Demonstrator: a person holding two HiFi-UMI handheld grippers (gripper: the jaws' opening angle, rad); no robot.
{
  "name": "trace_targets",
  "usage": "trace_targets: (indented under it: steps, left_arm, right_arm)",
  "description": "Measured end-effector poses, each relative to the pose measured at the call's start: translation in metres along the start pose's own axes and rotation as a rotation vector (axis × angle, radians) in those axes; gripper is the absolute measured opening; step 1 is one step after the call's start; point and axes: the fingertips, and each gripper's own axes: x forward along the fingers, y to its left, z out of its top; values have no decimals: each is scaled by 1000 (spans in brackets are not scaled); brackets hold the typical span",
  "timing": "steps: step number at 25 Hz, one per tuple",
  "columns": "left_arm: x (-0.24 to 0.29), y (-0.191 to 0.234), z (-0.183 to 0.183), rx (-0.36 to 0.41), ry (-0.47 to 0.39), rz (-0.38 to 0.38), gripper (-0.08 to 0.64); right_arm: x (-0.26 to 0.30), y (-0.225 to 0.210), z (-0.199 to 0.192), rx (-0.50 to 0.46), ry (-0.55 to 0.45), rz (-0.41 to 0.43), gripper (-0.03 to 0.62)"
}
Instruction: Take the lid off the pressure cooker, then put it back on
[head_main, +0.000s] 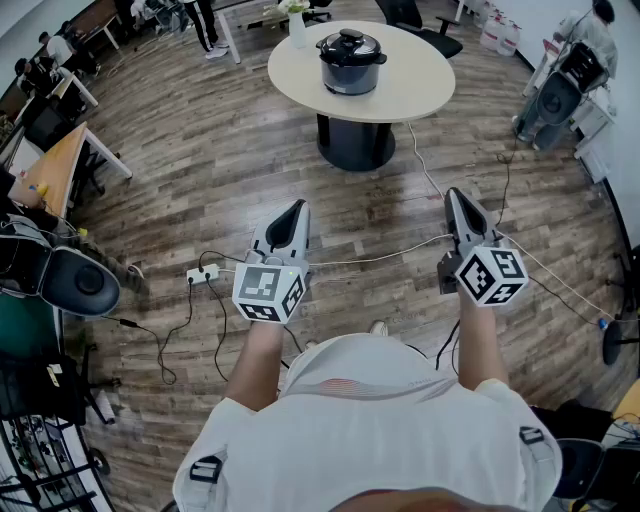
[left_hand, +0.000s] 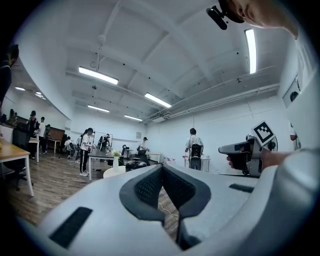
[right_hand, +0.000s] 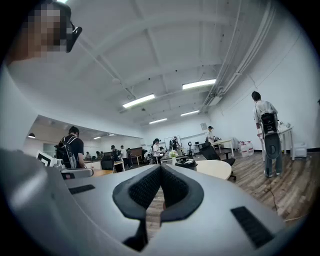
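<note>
While the pressure cooker (head_main: 351, 64), lid (head_main: 351, 42) on, is sitting mid-table, clear of the round table's (head_main: 425, 90) edges, left gripper (head_main: 294, 207) and right gripper (head_main: 456, 195) are hanging level, well short, clenched empty, apparently awaiting approach.

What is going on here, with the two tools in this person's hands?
A person stands holding one claw in each hand, both level and aimed toward a round table. The left claw and the right claw are shut and empty. The pressure cooker sits on that table, well ahead, with its lid on. Neither claw touches it.
</note>
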Motion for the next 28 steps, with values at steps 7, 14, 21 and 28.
trace_targets:
  steps: [7, 14, 21, 28]
  left_arm:
    - [0, -7, -2, 11, 6, -8, 5]
    - [3, -2, 2, 23, 6, 2, 5]
    - [5, 5, 2, 22, 12, 11, 5]
    - [14, -4, -1, 20, 29, 19, 5]
  right_arm:
    - [-4, -4, 0, -6, -3, -1, 0]
    - [7, 0, 1, -20, -4, 20, 0]
    - [14, 2, -2, -32, 5, 24, 0]
    - [11, -12, 0, 28, -23, 43, 0]
